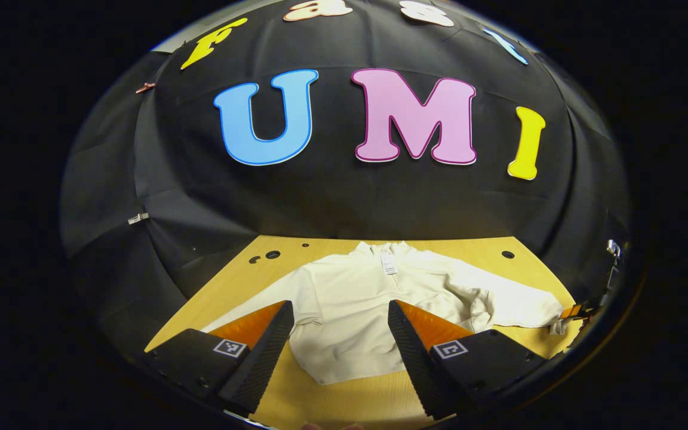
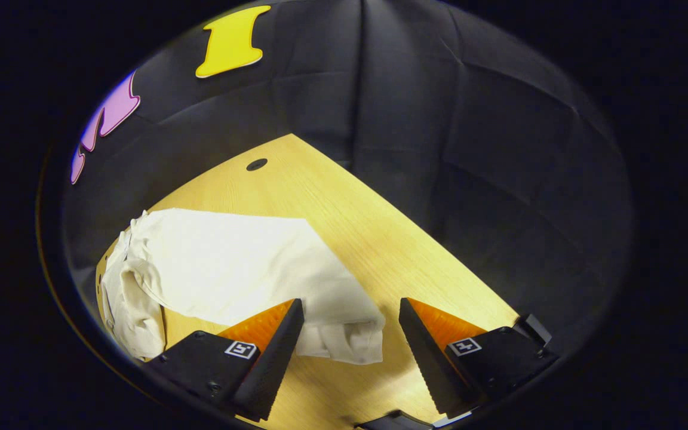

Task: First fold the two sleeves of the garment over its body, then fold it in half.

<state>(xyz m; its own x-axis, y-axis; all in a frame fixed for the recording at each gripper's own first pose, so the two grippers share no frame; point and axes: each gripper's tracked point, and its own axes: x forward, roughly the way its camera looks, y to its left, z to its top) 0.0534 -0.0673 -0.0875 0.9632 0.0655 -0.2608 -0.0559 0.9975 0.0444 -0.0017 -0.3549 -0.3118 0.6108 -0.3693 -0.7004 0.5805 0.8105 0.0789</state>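
Fingers of the right gripper and left gripper are held spread above the white garment laid flat on the surface; should the sleeve cuff be pinched shallowly, slippage mid-fold is judged likely.

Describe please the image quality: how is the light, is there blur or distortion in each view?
Left gripper view: strong fisheye bending curves the table edge; the white garment is sharp and evenly lit, without glare. Right gripper view: same bending; the sleeve is bright and in focus, with a soft shadow under its cuff; the booth wall is dark.
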